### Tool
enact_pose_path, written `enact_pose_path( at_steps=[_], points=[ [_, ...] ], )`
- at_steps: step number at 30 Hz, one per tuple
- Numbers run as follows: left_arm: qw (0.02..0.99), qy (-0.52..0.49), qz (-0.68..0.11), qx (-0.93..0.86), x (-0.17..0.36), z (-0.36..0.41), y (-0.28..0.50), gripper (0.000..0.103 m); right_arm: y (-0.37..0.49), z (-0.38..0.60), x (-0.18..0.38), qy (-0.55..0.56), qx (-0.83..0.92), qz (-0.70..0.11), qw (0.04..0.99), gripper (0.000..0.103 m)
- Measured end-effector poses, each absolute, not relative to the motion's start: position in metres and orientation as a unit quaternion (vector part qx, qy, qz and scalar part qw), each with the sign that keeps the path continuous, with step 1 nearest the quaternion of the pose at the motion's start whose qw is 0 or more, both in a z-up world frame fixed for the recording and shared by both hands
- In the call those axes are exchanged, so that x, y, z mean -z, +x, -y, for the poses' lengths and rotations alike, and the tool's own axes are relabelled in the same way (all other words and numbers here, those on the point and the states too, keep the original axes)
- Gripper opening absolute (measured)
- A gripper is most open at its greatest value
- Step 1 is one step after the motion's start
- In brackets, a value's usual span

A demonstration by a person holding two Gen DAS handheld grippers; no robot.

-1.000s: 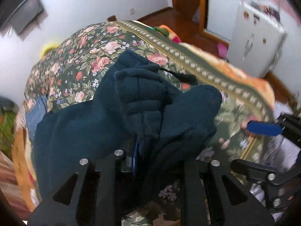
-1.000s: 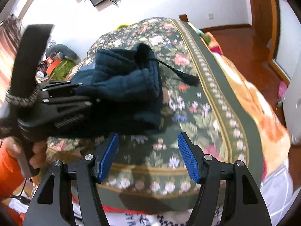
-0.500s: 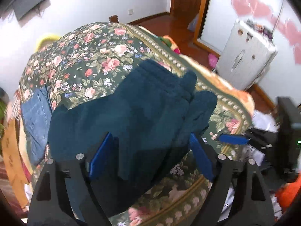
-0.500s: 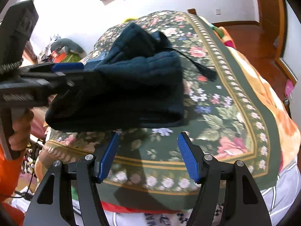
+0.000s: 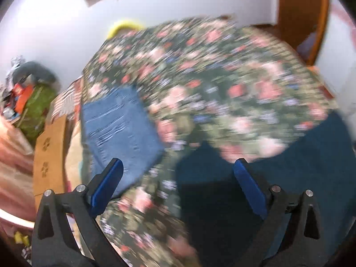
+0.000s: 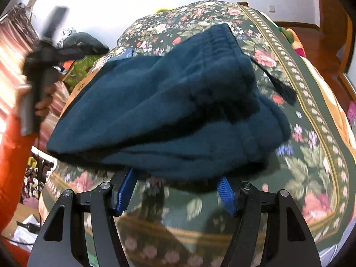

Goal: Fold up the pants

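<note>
The dark teal pants [image 6: 169, 111] lie in a folded heap on the flowered bedspread [image 6: 311, 151], filling the middle of the right wrist view, with the gathered waistband toward the upper right of the heap and a dark drawstring tassel [image 6: 286, 92] trailing off it to the right. In the left wrist view, which is heavily blurred, the same pants [image 5: 300, 166] sit in the lower right of the frame.

The right gripper [image 6: 175, 192] is at the bottom centre of its view, fingers spread wide, their blue pads [image 6: 125, 191] tucked just under the near edge of the heap; whether they touch the cloth I cannot tell. The left gripper [image 5: 178, 184] is released too, its blue pads [image 5: 109, 184] wide apart with nothing between them, over the bedspread [image 5: 200, 71]. Seen from the right wrist, that left gripper [image 6: 47, 51] is a blurred dark shape at the upper left, held in a hand [image 6: 43, 102] with an orange sleeve [image 6: 13, 166] below it.

A folded pair of blue jeans [image 5: 120, 131] lies on the bedspread at centre left of the left wrist view, apart from the teal pants. A cardboard box [image 5: 50, 155] stands beside the bed at far left.
</note>
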State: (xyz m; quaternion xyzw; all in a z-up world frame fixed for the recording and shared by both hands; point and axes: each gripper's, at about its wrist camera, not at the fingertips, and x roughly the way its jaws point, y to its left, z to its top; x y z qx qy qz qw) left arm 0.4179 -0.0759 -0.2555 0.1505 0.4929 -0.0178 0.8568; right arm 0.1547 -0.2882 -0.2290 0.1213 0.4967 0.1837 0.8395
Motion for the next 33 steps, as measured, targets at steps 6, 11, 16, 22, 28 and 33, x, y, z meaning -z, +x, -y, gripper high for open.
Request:
enact_pose_path(
  at_steps=[6,11,16,22,28,33],
  points=[
    [0.849,0.132,-0.511,0.03,0.305,0.039,0.435,0.103,0.187,0.29,0.232,0.101,-0.188,-0.504,0.837,0.063],
    [0.858,0.136,-0.495,0.027,0.308,0.018,0.417,0.103,0.233,0.298,0.231,0.098,-0.174,-0.508,0.838,0.063],
    [0.849,0.073,-0.523,0.029,0.306,-0.007,0.391,0.103,0.283,0.299,0.224,0.08,-0.167,-0.492,0.851,0.063],
    [0.855,0.082,-0.512,0.011,0.292,0.006,0.337,0.103,0.274,0.31,0.211,0.043,-0.124,-0.491,0.861,0.063],
    [0.846,0.046,-0.53,0.033,0.283,0.029,0.289,0.103,0.231,0.329,0.186,0.074,-0.124,-0.474,0.869,0.063],
    [0.845,0.059,-0.529,0.051,0.278,0.057,0.261,0.103,0.198,0.322,0.163,0.077,-0.144,-0.451,0.878,0.064]
  ],
)
